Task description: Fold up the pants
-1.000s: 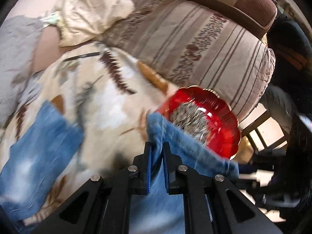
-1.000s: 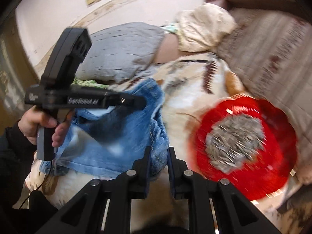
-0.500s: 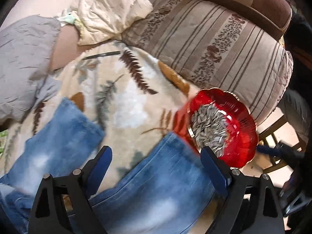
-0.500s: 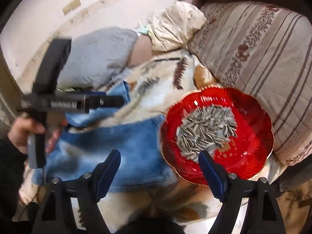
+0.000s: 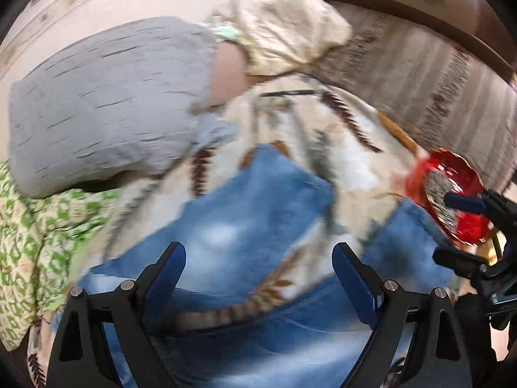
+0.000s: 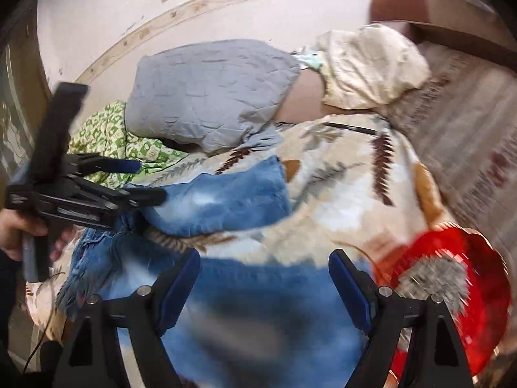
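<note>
Faded blue jeans (image 5: 252,213) lie spread on a cream leaf-patterned blanket (image 5: 323,135), both legs pointing away. In the right wrist view the jeans (image 6: 232,194) show one leg ahead and one under my fingers. My left gripper (image 5: 258,268) is open and empty above the legs. My right gripper (image 6: 265,271) is open and empty above the near leg. The left gripper also shows in the right wrist view (image 6: 142,181), held at the jeans' waist end on the left.
A red dish of sunflower seeds (image 6: 452,291) sits on the blanket at the right, close to the near leg; it also shows in the left wrist view (image 5: 449,194). A grey pillow (image 6: 206,93), a cream pillow (image 6: 371,64), a green-patterned cloth (image 6: 106,135) and a striped sofa back (image 6: 468,135) surround the blanket.
One second ago both grippers were shut on the jeans and carried them. They have since opened and let go, and the jeans now lie flat. Both cameras have swung left.
</note>
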{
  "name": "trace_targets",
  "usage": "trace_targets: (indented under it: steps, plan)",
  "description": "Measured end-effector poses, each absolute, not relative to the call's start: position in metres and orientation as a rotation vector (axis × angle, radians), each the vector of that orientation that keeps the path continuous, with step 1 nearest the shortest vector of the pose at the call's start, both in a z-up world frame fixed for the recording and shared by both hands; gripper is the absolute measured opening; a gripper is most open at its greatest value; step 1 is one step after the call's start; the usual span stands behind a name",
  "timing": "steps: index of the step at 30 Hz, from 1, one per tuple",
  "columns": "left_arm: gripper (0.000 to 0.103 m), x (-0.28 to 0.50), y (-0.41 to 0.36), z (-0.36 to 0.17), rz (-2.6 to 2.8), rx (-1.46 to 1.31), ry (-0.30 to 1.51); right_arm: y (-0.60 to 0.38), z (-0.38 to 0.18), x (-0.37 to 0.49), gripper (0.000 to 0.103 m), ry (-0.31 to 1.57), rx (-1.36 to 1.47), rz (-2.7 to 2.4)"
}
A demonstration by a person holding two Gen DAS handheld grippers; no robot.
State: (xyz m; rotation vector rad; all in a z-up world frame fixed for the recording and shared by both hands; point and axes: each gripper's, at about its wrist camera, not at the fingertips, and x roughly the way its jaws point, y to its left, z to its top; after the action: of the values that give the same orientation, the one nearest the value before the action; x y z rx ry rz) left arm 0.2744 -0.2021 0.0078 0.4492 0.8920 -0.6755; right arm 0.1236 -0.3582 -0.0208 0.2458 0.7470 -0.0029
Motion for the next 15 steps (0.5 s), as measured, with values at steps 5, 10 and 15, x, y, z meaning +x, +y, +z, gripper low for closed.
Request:
trace_targets:
  steps: [5, 10, 15]
  plan:
    - [0.092, 0.332, -0.212, -0.009, -0.686, 0.430, 0.932, -0.363, -0.047, 0.170, 0.084, 0.786, 0.244, 0.003]
    - [0.092, 0.379, -0.260, -0.048, -0.731, 0.486, 0.982, -0.386, -0.080, 0.218, 0.083, 0.827, 0.275, 0.000]
    - [0.092, 0.416, -0.304, -0.079, -0.782, 0.431, 1.048, -0.399, -0.101, 0.254, 0.076, 0.841, 0.277, 0.006]
